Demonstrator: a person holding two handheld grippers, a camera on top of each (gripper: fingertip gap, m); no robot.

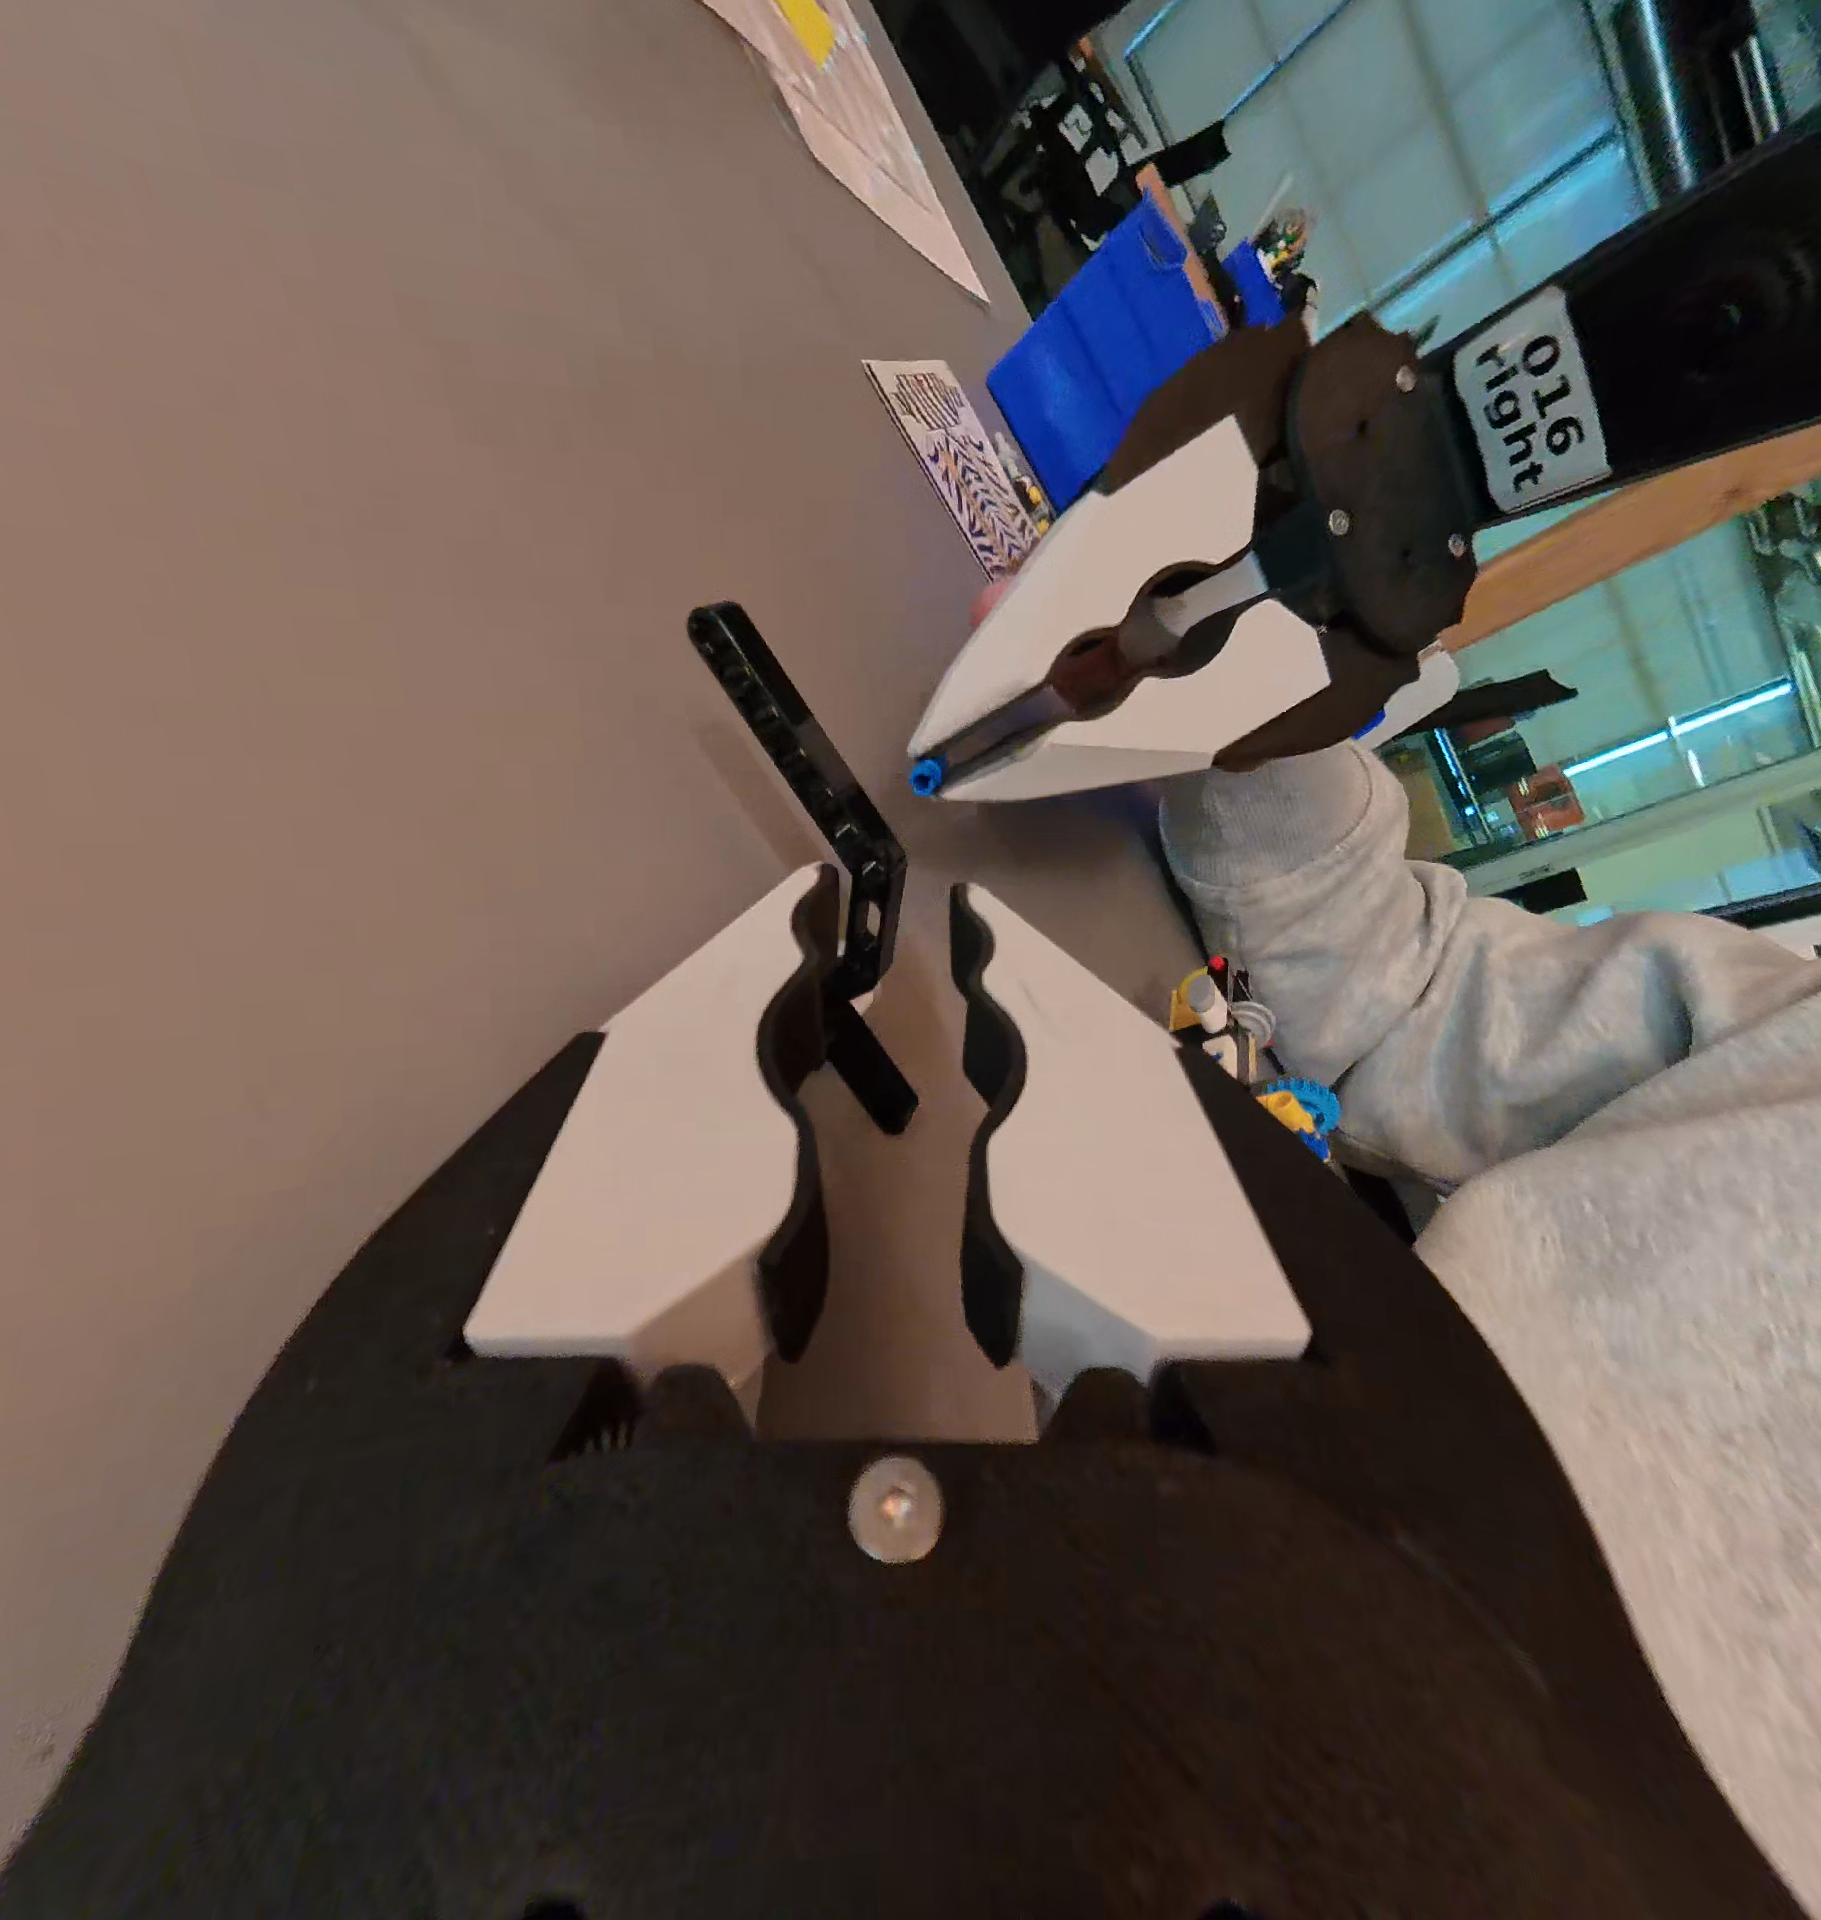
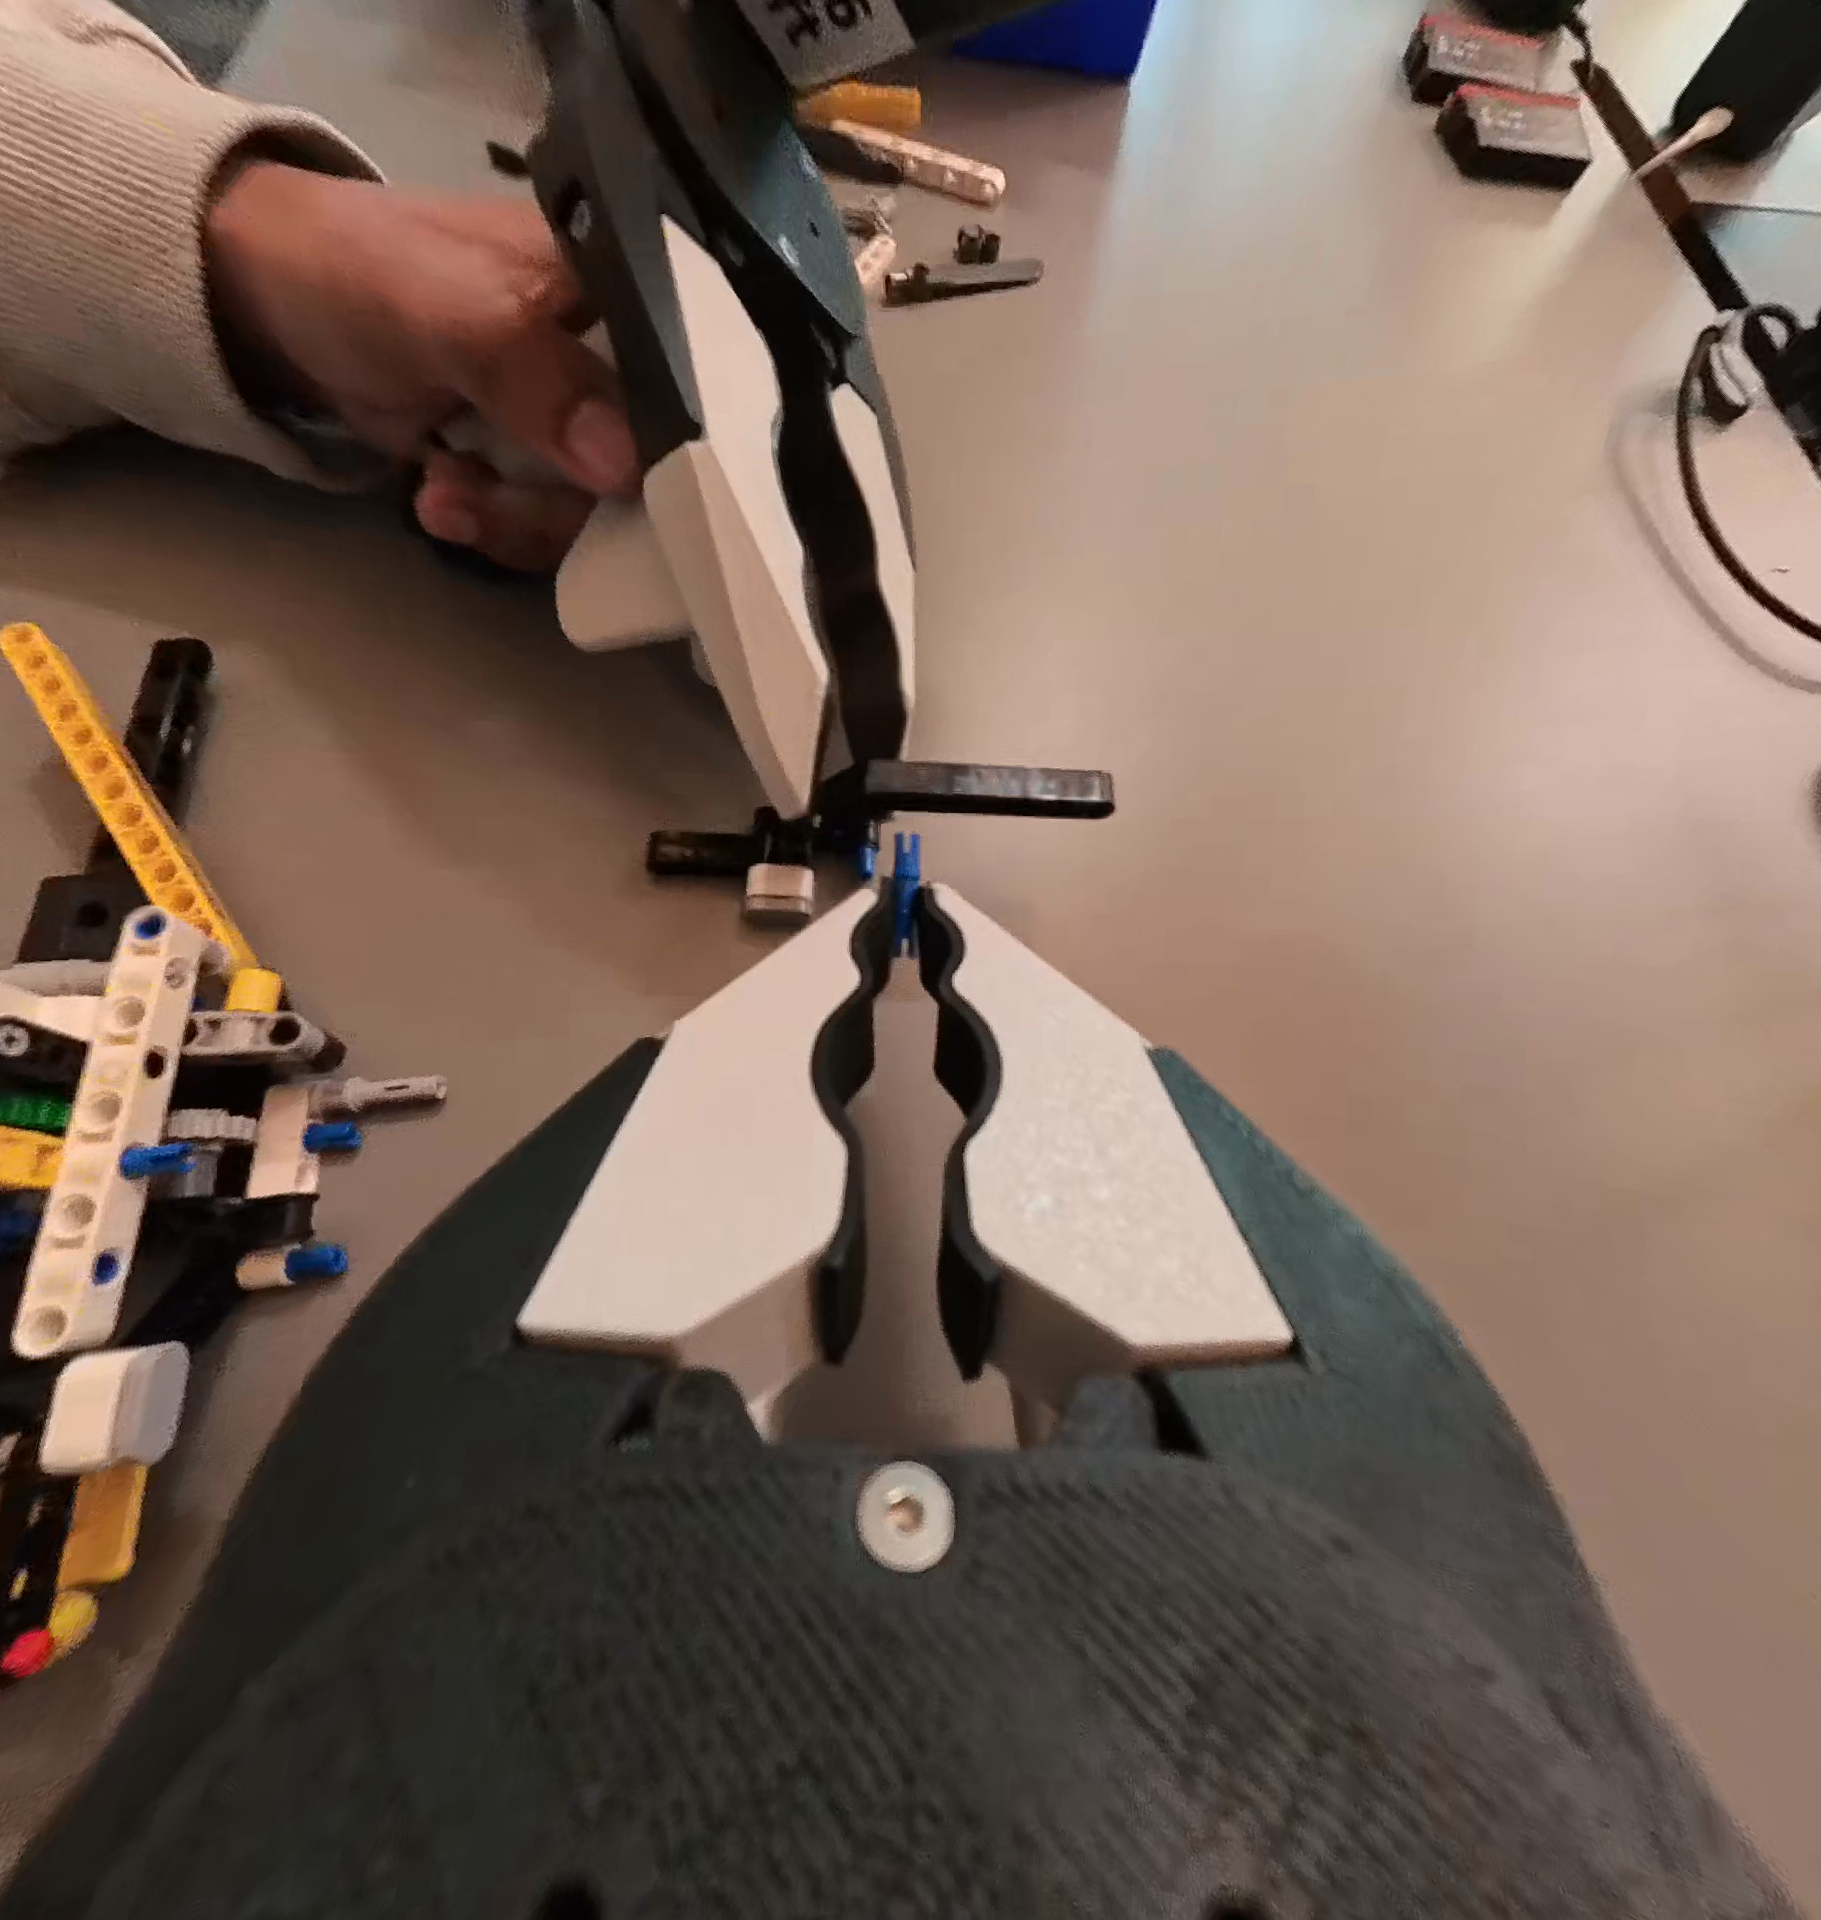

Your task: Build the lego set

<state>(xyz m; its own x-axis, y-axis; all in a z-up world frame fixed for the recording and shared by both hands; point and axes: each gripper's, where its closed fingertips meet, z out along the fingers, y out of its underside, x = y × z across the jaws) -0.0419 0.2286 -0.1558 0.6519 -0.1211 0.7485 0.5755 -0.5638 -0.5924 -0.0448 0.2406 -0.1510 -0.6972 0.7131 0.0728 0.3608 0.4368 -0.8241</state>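
Note:
My left gripper [image 1: 895, 888] has its jaws narrowed on a black bent beam [image 1: 781, 748], which lies against one pad and sticks out past the tips. From the right wrist view, the left gripper [image 2: 844, 779] comes down from above and holds the beam [image 2: 989, 790] low over the table, with a grey piece [image 2: 778, 888] on its underside. My right gripper [image 2: 901, 894] is shut on a small blue pin [image 2: 903, 883], whose tip is just short of the beam. The right gripper [image 1: 927, 769] and pin [image 1: 925, 777] also show in the left wrist view.
A partly built yellow, white and black model [image 2: 106, 1143] lies at the left. Loose parts [image 2: 927, 166] lie at the back, cables [image 2: 1737, 416] at the right. A blue bin [image 1: 1103, 374] and a booklet [image 1: 958, 468] sit farther off. A hand [image 2: 418, 343] holds the left gripper. Left and right tips are no more than a few centimetres apart.

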